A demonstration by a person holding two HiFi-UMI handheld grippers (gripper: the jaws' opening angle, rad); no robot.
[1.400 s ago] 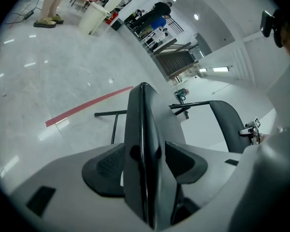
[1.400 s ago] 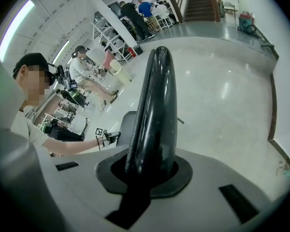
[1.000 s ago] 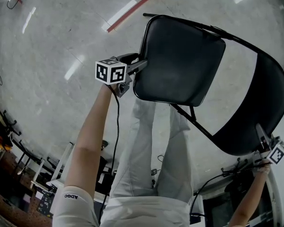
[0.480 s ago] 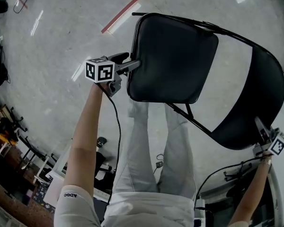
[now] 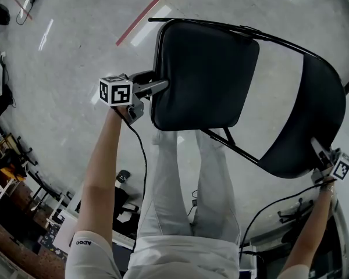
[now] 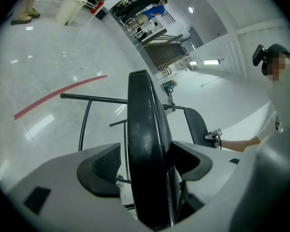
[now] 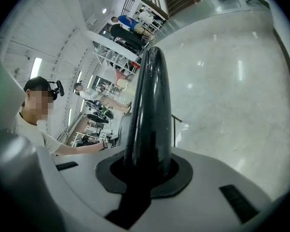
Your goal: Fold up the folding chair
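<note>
The black folding chair hangs above the floor, its padded seat (image 5: 203, 74) tipped up and its curved backrest (image 5: 305, 121) at the right. My left gripper (image 5: 157, 86) straddles the seat's left edge. In the left gripper view the seat (image 6: 145, 129) stands edge-on between the jaws; they have just been opening, and the left pad (image 6: 104, 166) stands off the cushion. My right gripper (image 5: 319, 154) is shut on the backrest's lower edge, and the right gripper view shows the backrest (image 7: 152, 95) clamped tight between the pads (image 7: 176, 175).
The person's legs (image 5: 186, 179) stand under the chair on a pale glossy floor with a red line (image 5: 145, 13). Chair frame tubes (image 5: 232, 147) cross below the seat. Racks and equipment (image 5: 11, 167) line the left edge. A cable (image 5: 142, 156) trails from the left gripper.
The chair and both grippers have drifted left in the head view. The right gripper rose a little along the backrest side. The left gripper stays at the seat's edge.
</note>
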